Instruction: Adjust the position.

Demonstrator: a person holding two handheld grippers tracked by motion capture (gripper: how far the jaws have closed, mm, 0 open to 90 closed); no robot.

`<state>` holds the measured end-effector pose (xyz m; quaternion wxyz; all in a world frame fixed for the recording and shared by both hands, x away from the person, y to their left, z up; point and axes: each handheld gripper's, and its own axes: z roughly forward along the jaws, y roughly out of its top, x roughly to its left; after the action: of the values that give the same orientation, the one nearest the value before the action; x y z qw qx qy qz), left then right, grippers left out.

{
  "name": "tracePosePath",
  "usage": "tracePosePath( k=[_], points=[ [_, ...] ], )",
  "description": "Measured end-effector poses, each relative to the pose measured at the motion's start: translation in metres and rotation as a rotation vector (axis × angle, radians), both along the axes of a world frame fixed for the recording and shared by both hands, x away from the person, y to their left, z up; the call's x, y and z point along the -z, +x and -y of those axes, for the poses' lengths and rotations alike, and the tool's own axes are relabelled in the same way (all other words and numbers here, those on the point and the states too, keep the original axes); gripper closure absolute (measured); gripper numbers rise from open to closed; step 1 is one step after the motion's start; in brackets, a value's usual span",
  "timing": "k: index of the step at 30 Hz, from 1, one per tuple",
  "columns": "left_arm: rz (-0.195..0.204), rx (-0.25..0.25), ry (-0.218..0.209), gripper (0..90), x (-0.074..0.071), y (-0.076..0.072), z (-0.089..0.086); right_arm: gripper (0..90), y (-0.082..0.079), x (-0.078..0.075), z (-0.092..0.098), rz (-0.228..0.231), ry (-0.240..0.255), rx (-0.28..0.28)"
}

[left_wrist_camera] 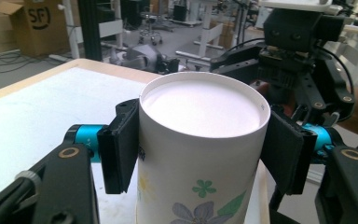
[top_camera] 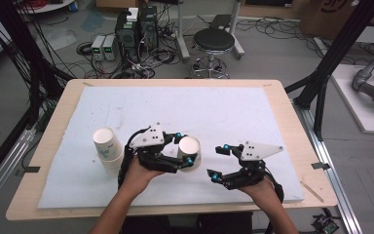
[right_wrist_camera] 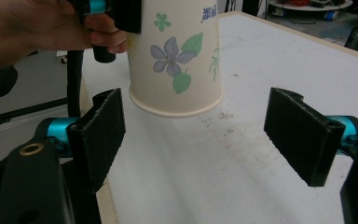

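While the left gripper (top_camera: 181, 147) has its jaws clamped on the white paper cup with a blue flower and green leaf print (left_wrist_camera: 200, 140), the cup sits upside down between them, flat base up. In the left gripper view both black pads (left_wrist_camera: 121, 144) press flat on opposite sides of the cup wall, just below the base rim. Printed flowers show below the pads.

In the right gripper view the same cup (right_wrist_camera: 175, 51) hangs mouth-down ahead of the right gripper's jaws and nearer its left jaw. Rim looks just clear of the tabletop; contact can't be confirmed from this angle. The person's left hand (right_wrist_camera: 42, 28) is at upper left of that view, wrapped round the left gripper's body.

Right gripper (top_camera: 220, 162): jaws wide apart, nothing between them, pads (right_wrist_camera: 303, 133) clear of the cup. In the high view it sits just beside the held cup, jaws pointed toward it, not touching.

A stack of white paper cups with faint print (top_camera: 107, 148) stands behind the left gripper, on the far side from its jaws, close to the hand's wrist. It is also base-up and untouched.

All on the white foam sheet (top_camera: 224, 112) covering the light wooden tabletop (top_camera: 292, 122). Small dark specks mark the foam between the right jaws.
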<state>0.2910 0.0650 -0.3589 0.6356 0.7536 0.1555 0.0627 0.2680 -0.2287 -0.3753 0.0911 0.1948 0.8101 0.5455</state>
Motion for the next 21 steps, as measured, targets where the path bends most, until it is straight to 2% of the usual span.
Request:
tracePosePath(
  k=[9, 14, 21],
  points=[
    [-0.024, 0.058, -0.021, 35.0, 0.005, -0.003, 0.019, 20.9, -0.001, 0.008, -0.002, -0.008, 0.023, -0.022],
    [-0.025, 0.083, -0.019, 35.1, 0.007, -0.004, 0.024, 20.9, -0.002, 0.01, -0.002, -0.013, 0.032, -0.033],
    [-0.04, 0.109, -0.054, 35.2, 0.009, -0.004, 0.029, 20.9, -0.001, 0.012, -0.005, -0.029, 0.054, -0.056]
  ],
)
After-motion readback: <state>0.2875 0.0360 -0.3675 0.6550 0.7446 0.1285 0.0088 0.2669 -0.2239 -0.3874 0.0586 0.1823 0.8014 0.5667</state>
